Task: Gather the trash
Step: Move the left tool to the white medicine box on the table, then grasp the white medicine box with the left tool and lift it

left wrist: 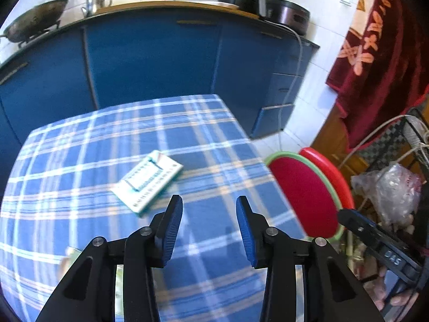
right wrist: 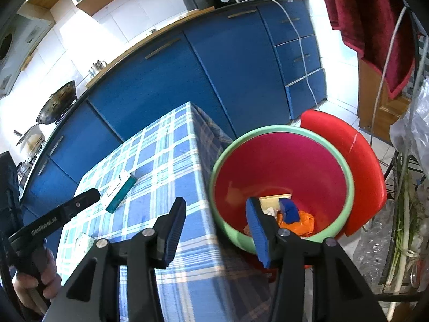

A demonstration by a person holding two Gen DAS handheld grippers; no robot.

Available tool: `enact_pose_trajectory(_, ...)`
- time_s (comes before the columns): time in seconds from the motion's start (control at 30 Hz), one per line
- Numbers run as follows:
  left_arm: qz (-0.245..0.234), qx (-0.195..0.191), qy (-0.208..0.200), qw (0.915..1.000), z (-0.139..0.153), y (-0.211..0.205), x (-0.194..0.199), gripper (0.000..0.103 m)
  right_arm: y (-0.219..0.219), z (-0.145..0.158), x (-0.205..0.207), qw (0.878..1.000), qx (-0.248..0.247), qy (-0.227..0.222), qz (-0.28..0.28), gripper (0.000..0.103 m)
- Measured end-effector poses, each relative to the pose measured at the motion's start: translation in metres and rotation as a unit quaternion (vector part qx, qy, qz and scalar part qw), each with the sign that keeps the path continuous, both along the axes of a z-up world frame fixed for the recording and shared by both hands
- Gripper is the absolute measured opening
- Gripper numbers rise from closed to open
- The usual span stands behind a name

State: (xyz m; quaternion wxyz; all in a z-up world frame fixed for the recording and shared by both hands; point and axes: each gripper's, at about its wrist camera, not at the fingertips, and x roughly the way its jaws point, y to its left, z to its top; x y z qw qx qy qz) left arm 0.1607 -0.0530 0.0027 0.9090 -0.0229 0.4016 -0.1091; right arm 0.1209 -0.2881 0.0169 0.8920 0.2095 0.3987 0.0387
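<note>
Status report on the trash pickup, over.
Left gripper, right gripper both open, empty. Box on table. Bin holds scraps. Nothing in the way.

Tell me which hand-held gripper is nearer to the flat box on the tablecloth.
Left. The left hand-held gripper hangs just short of the flat box, jaws open and empty. The right hand-held gripper is farther off, at the table's edge by the bowl.

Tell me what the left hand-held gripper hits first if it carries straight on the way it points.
Probably the checked tablecloth: the left hand-held gripper points down at bare cloth, just right of the flat box. Its jaws are open and empty. Depth is hard to judge.
</note>
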Motion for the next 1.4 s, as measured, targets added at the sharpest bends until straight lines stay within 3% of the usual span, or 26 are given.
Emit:
enact_pose_trajectory(0.13,0.015,0.017,0.005,0.9997,-0.004,0.017,0.011,0.044,0.011,0.001,0.005,1.000,0.002,0.000,0.009,0.054)
enact_pose_trajectory(0.3,0.030,0.037,0.012,0.9988,-0.008,0.037,0.028,0.055,0.024,0.002,0.009,1.000,0.001,0.001,0.017,0.057)
enact_pose_trajectory(0.57,0.012,0.059,0.026,0.9979,-0.022,0.049,0.054,0.069,0.035,0.001,0.013,1.000,-0.002,0.008,0.018,0.059)
enact_pose_trajectory(0.8,-0.010,0.055,0.064,0.9963,-0.049,0.049,0.075,0.069,0.042,-0.003,0.015,1.000,-0.009,0.019,0.018,0.060)
enact_pose_trajectory(0.9,-0.009,0.073,0.060,0.9955,-0.054,0.047,0.078,0.070,0.045,-0.004,0.016,0.999,-0.011,0.023,0.019,0.060)
enact_pose_trajectory(1.23,-0.010,0.066,0.078,0.9947,-0.067,0.046,0.089,0.069,0.050,-0.006,0.018,0.999,-0.015,0.027,0.023,0.060)
enact_pose_trajectory(1.4,-0.018,0.071,0.068,0.9950,-0.065,0.042,0.086,0.060,0.051,-0.006,0.018,0.999,-0.014,0.029,0.023,0.060)
